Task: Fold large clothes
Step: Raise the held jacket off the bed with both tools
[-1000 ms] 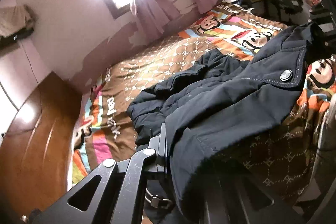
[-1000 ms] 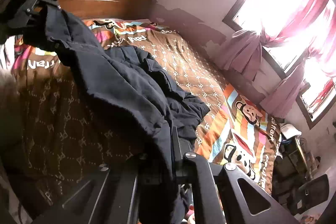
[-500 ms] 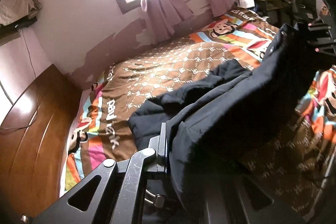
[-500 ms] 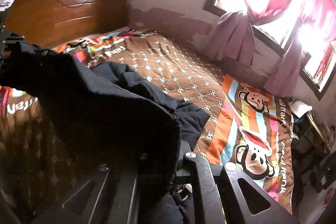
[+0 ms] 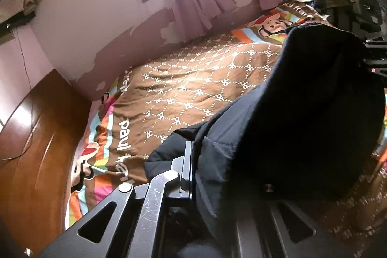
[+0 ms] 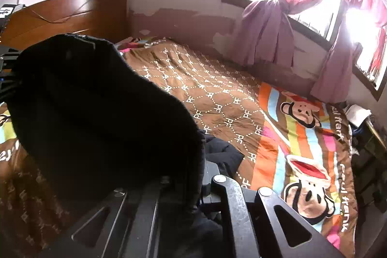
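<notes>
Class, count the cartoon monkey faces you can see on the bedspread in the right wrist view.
2: one monkey face on the stripes nearer the window, one monkey face nearer the camera. The dark jacket may hide others.

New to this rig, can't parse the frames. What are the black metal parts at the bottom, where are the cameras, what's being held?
There is no robot: a person carries a two-finger gripper in each hand, each with a fisheye camera looking along its fingers. The black metal parts are the left gripper in one view and the right gripper in the other. Both are shut on one dark jacket, stretched between them above a bed with a brown patterned bedspread. Behind are a wooden headboard and pink curtains.
</notes>
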A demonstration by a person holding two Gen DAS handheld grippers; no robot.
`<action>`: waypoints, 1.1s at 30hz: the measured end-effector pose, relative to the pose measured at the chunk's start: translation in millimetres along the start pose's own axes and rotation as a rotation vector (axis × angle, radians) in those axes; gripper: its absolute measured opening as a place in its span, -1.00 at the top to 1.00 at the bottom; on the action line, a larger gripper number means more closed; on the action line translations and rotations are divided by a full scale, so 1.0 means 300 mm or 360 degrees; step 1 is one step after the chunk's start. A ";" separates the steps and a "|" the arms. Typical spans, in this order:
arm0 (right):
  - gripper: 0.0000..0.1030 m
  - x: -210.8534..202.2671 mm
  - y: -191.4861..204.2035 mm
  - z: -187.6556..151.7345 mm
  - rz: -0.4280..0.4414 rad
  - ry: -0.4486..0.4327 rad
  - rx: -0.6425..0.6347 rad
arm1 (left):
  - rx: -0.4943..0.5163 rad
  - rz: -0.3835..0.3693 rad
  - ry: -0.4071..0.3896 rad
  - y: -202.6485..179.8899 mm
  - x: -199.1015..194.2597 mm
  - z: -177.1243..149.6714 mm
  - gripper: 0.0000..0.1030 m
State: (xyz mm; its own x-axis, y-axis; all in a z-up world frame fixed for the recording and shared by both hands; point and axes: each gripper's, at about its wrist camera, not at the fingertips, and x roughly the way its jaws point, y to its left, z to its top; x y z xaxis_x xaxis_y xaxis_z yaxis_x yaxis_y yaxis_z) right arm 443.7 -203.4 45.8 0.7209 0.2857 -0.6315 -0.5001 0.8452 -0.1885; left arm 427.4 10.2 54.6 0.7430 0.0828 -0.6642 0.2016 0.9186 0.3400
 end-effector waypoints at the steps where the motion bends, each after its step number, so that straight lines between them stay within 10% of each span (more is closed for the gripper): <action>1: 0.89 0.045 -0.009 0.008 0.0004 0.0015 0.0005 | -0.0008 -0.0002 0.0013 0.006 0.038 0.006 0.93; 17: 0.79 0.489 -0.073 -0.011 0.0067 0.0135 0.0179 | -0.0268 -0.0206 0.0140 0.124 0.391 0.019 0.80; 22: -0.15 0.454 -0.133 0.018 0.0091 0.0000 0.0349 | -0.0389 -0.0258 0.0064 0.195 0.344 0.043 0.29; 33: -0.69 0.315 -0.200 0.052 0.0198 -0.0188 0.0449 | -0.0496 -0.0515 0.0008 0.311 0.262 0.084 0.15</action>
State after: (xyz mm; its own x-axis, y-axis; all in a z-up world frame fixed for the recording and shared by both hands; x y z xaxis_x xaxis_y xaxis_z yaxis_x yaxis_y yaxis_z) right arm 549.3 -220.0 9.3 0.7217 0.4310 -0.5416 -0.4470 0.8876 0.1108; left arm 520.7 92.6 50.8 0.6699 -0.2269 -0.7069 0.2205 0.9700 -0.1024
